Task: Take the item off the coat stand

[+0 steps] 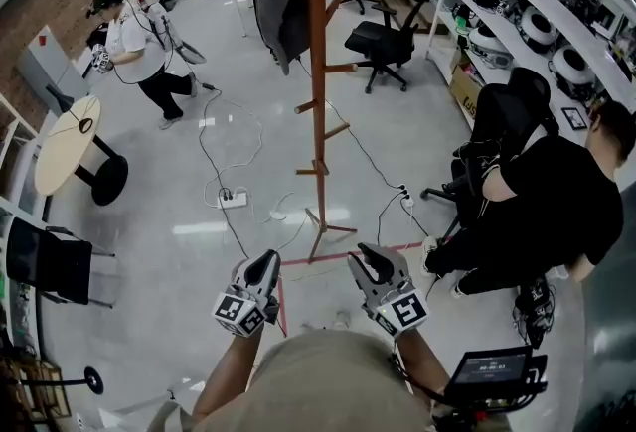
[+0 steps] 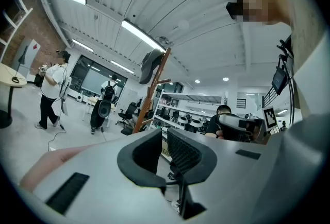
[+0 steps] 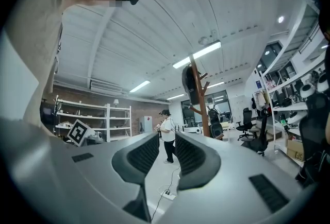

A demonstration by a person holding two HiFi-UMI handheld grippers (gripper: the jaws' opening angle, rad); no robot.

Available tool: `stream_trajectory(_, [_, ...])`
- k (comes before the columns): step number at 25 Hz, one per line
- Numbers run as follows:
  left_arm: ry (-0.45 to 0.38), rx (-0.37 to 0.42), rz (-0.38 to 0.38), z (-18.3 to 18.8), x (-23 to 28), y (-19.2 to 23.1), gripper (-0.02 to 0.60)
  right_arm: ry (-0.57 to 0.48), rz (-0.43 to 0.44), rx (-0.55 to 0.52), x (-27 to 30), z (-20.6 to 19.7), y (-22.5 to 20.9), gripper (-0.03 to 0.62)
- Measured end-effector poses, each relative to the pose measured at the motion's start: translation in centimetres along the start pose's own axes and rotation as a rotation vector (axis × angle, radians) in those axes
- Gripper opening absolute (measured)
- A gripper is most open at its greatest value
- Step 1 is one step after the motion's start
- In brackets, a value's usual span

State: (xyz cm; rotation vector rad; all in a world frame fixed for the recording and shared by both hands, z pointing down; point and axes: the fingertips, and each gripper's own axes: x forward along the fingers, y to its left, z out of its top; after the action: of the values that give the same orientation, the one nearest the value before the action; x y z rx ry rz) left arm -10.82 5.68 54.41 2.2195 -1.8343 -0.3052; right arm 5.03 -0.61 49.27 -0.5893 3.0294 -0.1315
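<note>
The jaws of the right gripper are seen standing apart, with nothing held between them. Through the gap, a person in a white shirt is framed. Further right, a wooden coat stand is seen upright, a dark garment being hung near its top. A power strip is seen low down between the jaws.

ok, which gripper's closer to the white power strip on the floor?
Left. In the head view the left gripper is just below-right of the power strip; the right gripper is farther right, past the base of the coat stand.

No readable text, labels, brands or numbers anywhere.
</note>
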Motion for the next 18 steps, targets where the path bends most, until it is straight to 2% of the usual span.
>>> stream_trajectory(11, [-0.012, -0.004, 0.042, -1.0, 2.3, -0.9, 0.023, 0.03, 0.011, -0.003, -1.4, -1.4, -3.1, 0.1])
stream_trajectory(18, [-0.01, -0.013, 0.058, -0.9, 1.7, -0.2, 0.023, 0.051, 0.017, 0.018, -1.1, -2.6, -2.5, 0.098])
